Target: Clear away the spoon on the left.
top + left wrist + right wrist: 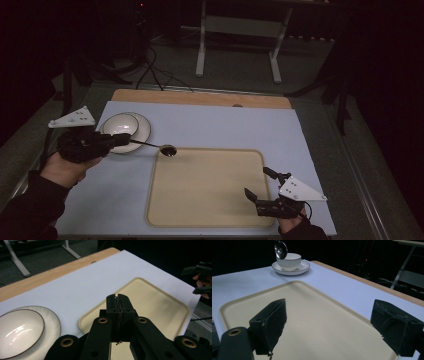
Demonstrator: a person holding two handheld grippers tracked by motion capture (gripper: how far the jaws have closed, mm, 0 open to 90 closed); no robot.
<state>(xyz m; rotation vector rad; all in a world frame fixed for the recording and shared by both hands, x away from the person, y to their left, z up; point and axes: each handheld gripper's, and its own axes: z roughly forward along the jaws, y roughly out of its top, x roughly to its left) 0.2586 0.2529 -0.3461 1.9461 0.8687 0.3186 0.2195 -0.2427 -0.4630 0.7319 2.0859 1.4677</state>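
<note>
Spoon [152, 145] held clear of the tabletop [210, 125] by the left gripper [122, 139], whose fingers [117, 305] are pressed together on the handle end; in the left gripper view the 2 black pads meet with no gap, and the handle itself is hidden between them. Its long axis runs from those fingers out to the right, the bowl hanging over the far left corner of the cream tray [205, 220], just beside the white cup [120, 125] on its saucer [142, 131]. In the right gripper view the polished bowl stands in front of the cup's rim. The right gripper [259, 185] waits at the tray's near right corner, its fingers [270, 325] spread wide and holding nothing, well apart from the spoon. The left hand [67, 167] is therefore the nearer by far, and any setting down, judged from this pose, would go either back to the cup or onto the tray directly below the bowl. No brand, label or legible writing appears on the crockery, the tray or the pale blue tabletop cover.
</note>
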